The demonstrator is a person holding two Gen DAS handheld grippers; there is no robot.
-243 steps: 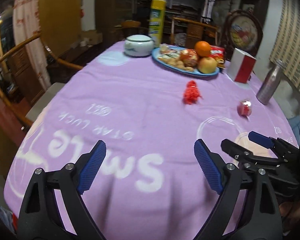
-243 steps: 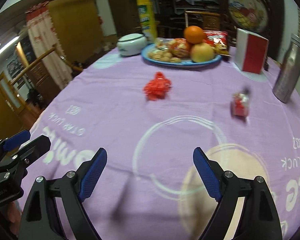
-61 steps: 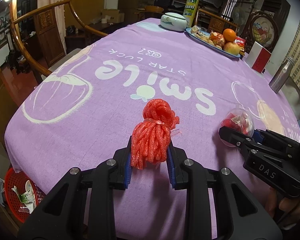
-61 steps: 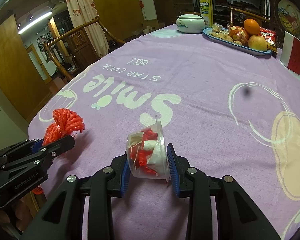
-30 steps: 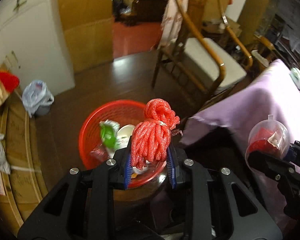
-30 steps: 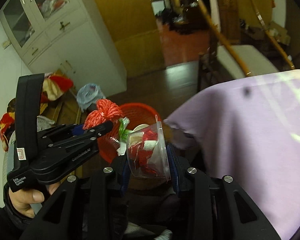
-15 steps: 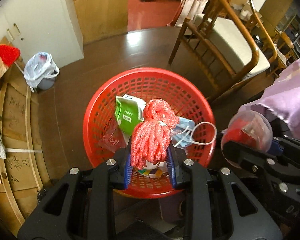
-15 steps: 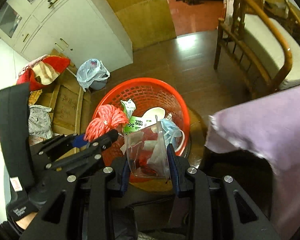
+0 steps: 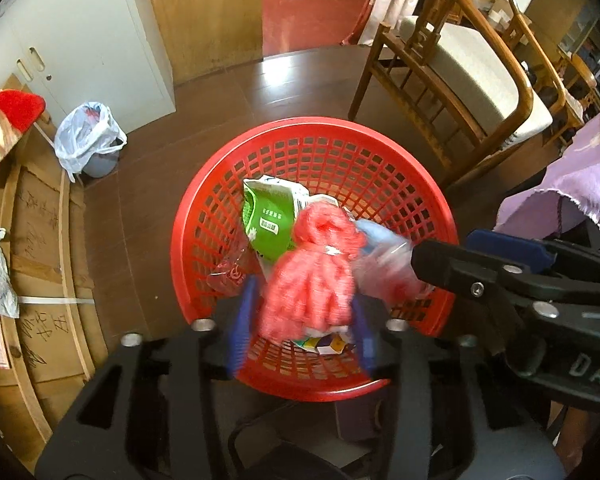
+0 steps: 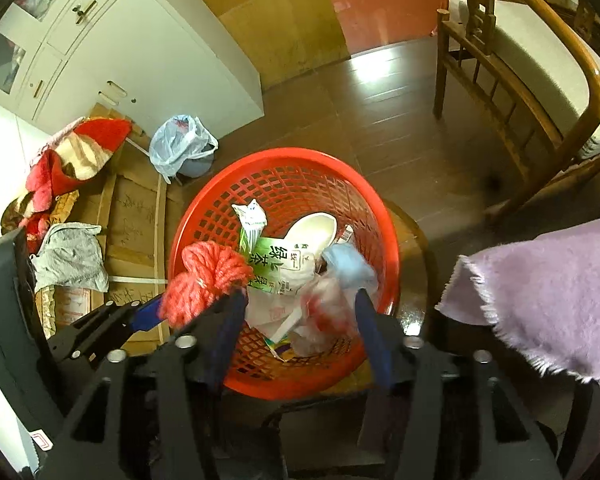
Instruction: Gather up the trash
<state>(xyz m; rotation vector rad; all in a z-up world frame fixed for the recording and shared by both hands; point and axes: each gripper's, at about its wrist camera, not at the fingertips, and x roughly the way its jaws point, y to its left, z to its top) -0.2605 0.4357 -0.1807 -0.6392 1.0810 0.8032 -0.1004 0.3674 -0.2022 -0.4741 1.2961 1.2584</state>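
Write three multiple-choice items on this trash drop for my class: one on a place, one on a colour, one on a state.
1. Where does the basket stand?
A. on the table
B. on the floor
C. on the chair

2. What colour is the foam netting?
A. red
B. green
C. white

3. How do the left gripper jaws stand?
A. clamped on the netting
B. apart, netting loose between them
C. shut, nothing between

Key: 1 B, brown floorboards surround it; 2 A, it matches the basket; 3 B, gaps show beside the netting, the jaws having just been opening.

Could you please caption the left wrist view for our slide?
Left gripper opening, red foam net dropping into red basket.
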